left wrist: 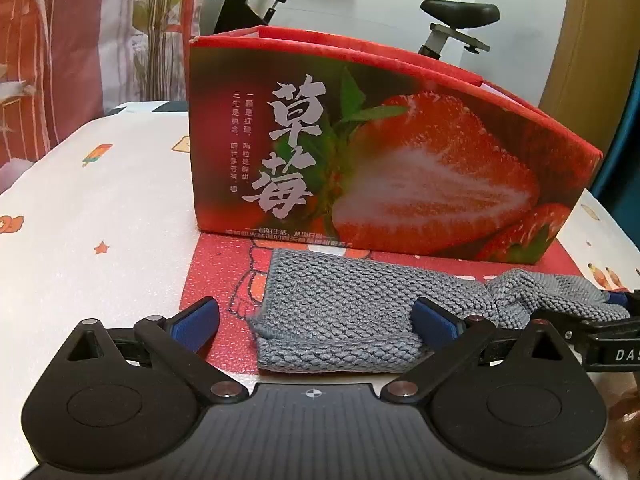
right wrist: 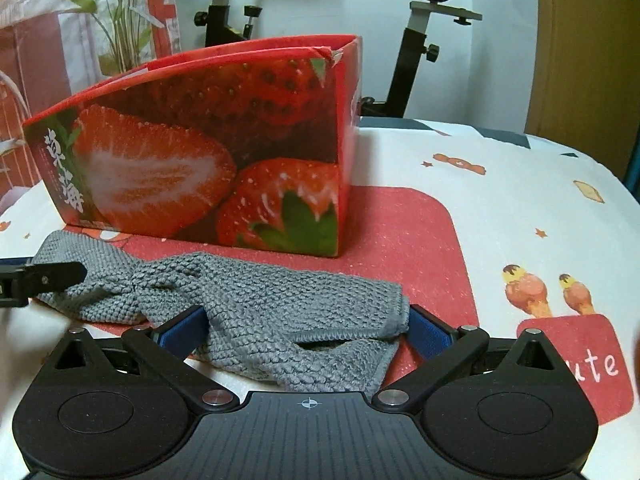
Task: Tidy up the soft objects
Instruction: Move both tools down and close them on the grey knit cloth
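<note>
Grey knitted cloth point(left wrist: 352, 312) flat before strawberry box point(left wrist: 380, 152), left claw point(left wrist: 316, 320) and right claw point(right wrist: 308, 328) low, level, spread apart around it.

Coarse grey knit cloth point(right wrist: 256, 304) — matt, nubbly. Glossy printed cardboard box point(left wrist: 384, 152). Matt black plastic gripper point(left wrist: 316, 320) with blue ribbed pads point(left wrist: 434, 320) — small shiny metal pins.
</note>
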Demonstrator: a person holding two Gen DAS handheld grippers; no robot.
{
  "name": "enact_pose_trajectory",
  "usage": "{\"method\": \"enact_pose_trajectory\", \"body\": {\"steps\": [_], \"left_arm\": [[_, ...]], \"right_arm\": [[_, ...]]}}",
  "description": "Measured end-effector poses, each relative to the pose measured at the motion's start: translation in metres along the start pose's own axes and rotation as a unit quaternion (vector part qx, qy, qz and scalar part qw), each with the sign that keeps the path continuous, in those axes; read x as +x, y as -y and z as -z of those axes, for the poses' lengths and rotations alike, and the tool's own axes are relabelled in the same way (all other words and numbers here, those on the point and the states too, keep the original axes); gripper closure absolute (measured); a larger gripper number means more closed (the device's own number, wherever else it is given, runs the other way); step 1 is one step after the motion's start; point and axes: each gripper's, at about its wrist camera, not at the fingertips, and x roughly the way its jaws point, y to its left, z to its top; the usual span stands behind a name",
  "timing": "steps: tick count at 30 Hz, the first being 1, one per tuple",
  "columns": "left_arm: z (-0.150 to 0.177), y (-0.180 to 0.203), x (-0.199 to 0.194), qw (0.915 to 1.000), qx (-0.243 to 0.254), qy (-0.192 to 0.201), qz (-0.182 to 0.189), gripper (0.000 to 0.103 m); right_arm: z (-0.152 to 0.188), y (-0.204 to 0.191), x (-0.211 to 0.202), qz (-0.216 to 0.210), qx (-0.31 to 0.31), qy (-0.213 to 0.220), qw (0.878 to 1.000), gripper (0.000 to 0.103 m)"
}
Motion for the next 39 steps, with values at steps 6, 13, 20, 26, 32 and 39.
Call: {"method": "enact_pose_trajectory", "body": {"steps": [6,13,20,26,32,39], "left_arm": [[0.0014,0.0019,0.0004,1.0,0.004,-0.001,-0.005,0.0],[0.0009,0.0024,0.001,1.0,0.006,-0.002,-0.005,0.0],[0.001,0.0022,0.0014,1.0,0.006,-0.003,-0.006,0.0],[0.001,0.0073,0.0032,0.9997,0.014,-0.007,-0.021,0.0],[0.0015,0.0083,0.0033,0.9996,0.016,-0.009,-0.021,0.0],[0.0001,0.0083,0.0015,0.9996,0.018,-0.013,-0.019,0.007]], "right_arm": [[-0.0006,0.0001,0.0002,0.0,0.001,0.001,1.0,0.0],[-0.001,0.0063,-0.0015,-0.013,0.013,0.005,1.0,0.0],[0.0001,-0.0004,-0.0007,0.002,0.0,0.002,1.0,0.0],[0.0004,0.0,-0.0008,-0.001,0.001,0.002,1.0,0.0],[-0.0006,-0.0017,0.0009,0.004,-0.006,-0.003,1.0,0.0],[-0.0012,-0.002,0.0004,0.002,-0.009,-0.004,1.0,0.001]]}}
